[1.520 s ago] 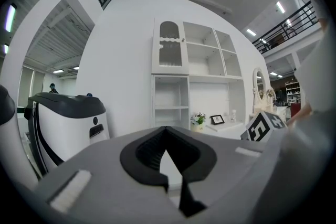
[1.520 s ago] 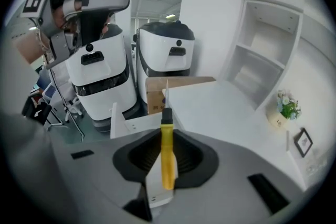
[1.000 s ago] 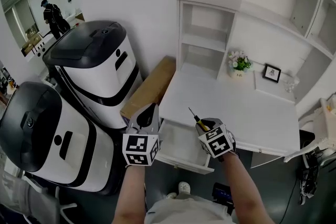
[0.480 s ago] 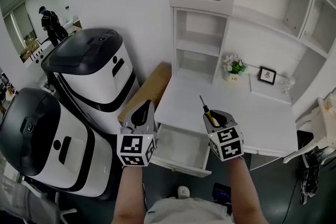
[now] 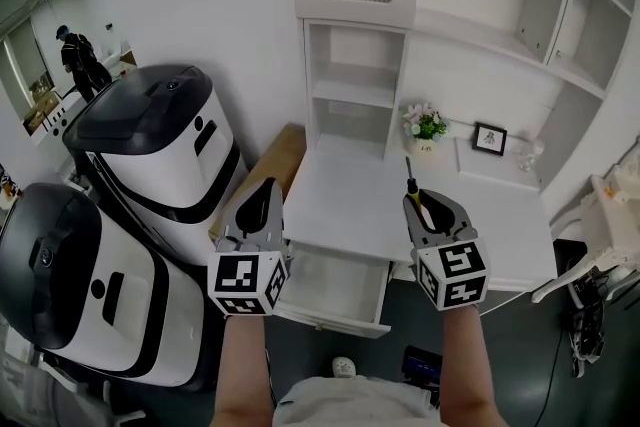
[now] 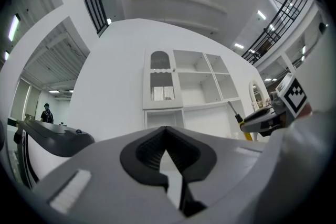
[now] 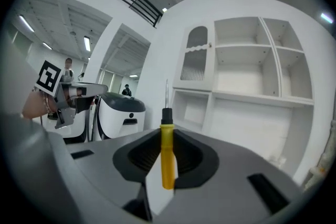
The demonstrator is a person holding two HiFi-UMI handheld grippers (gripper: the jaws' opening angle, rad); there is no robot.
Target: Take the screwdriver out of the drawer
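Pinching the yellow handle of the screwdriver [image 5: 411, 185], the right gripper [image 5: 428, 207] holds the tool just right of the frame's centre, over the white desk [image 5: 490, 235]. The shaft points up toward the shelf unit [image 5: 360, 85]. Seen along that gripper's own jaws, the handle sits squarely between the two pads, tip uppermost. The left gripper [image 5: 262, 197] hangs at about the same height left of centre. Its tongs are pressed together with nothing between them.

From where things lie, I'd judge the job nearly done. The screwdriver is already clear of the drawer [image 5: 325, 323], which stands pulled out below the two grippers at lower centre. As far as I can see, the drawer looks bare inside. All that seems left is to set the tool down somewhere, and perhaps to push the drawer shut, though the task doesn't ask for that.

By count there are:
- One screwdriver, one open drawer and two grippers.
- Two big white machines [image 5: 150, 150] with dark domed lids along the left side.
- One cardboard box [image 5: 272, 170] leaning between them and the desk.
- One potted flower [image 5: 425, 125] and one framed picture [image 5: 489, 138] at the back of the desk.
- One person [image 5: 76, 57] far off in the upper left.
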